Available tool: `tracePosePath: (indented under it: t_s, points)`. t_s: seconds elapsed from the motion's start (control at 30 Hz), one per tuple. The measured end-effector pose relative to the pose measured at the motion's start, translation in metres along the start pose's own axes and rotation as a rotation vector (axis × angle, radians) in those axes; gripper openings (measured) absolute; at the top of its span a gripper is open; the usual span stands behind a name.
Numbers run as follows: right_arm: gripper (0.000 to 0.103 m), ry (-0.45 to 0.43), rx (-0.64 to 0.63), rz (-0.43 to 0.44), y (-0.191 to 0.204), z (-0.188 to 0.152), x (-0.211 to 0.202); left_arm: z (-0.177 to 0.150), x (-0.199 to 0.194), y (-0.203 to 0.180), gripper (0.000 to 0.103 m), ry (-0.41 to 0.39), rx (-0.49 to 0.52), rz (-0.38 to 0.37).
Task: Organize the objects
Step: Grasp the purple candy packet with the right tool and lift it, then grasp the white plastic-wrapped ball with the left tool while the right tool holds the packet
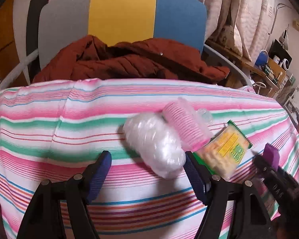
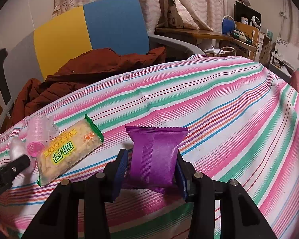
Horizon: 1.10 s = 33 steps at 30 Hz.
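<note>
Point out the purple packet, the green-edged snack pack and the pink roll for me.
purple packet (image 2: 153, 159): right wrist view, middle of its front face.
green-edged snack pack (image 2: 67, 153): right wrist view, on the printed label.
pink roll (image 1: 184, 125): left wrist view, on its ribbed side.

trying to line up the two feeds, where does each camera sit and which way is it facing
Left wrist: sits on the left gripper, looking forward over the striped cloth toward the chair; its open jaws frame the white bag.
Right wrist: sits on the right gripper, facing the same chair; its jaws are shut on the purple packet.
Shared: the green-edged snack pack, pink cups, brown jacket; each view catches the other gripper.
</note>
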State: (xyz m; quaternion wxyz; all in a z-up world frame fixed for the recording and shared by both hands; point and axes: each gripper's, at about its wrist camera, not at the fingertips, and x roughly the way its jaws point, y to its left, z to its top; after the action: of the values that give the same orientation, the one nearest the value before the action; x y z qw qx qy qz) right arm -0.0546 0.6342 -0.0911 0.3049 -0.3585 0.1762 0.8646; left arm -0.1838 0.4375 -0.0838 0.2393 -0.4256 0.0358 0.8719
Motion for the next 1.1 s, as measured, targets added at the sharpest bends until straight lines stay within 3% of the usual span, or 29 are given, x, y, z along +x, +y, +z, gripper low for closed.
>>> tracePosePath:
  t_s: [0.03, 0.1, 0.17, 0.43, 0.67, 0.83, 0.93, 1.0, 1.1]
  points:
    - [0.045, 0.000, 0.000, 0.001, 0.000, 0.000, 0.000, 0.000, -0.003, 0.004, 0.067, -0.016, -0.018, -0.013]
    - [0.045, -0.001, 0.002, 0.002, 0.000, 0.000, 0.000, -0.001, -0.005, 0.013, 0.048, -0.024, -0.042, -0.014]
    - [0.045, -0.002, 0.001, 0.002, 0.000, 0.000, -0.001, -0.003, -0.007, 0.017, 0.041, -0.034, -0.029, -0.014]
    - [0.044, -0.007, -0.001, -0.011, 0.001, 0.000, -0.002, -0.023, -0.023, 0.026, 0.031, -0.064, 0.068, 0.005]
    - [0.040, -0.020, 0.005, -0.016, 0.000, 0.000, -0.007, -0.044, -0.040, 0.069, 0.030, -0.053, -0.112, -0.059]
    - [0.037, -0.033, 0.004, -0.017, 0.001, -0.004, -0.014, -0.055, -0.048, 0.068, 0.030, -0.035, -0.105, -0.101]
    - [0.037, -0.035, 0.002, -0.015, 0.003, -0.007, -0.017, -0.053, -0.048, 0.063, 0.042, -0.009, -0.091, -0.090]
    - [0.037, -0.036, 0.008, -0.016, 0.002, -0.008, -0.017, -0.047, -0.047, 0.055, 0.056, 0.009, -0.078, -0.097]
    - [0.037, -0.024, 0.018, -0.012, 0.000, -0.008, -0.014, -0.035, -0.048, 0.043, 0.066, -0.006, -0.040, -0.118]
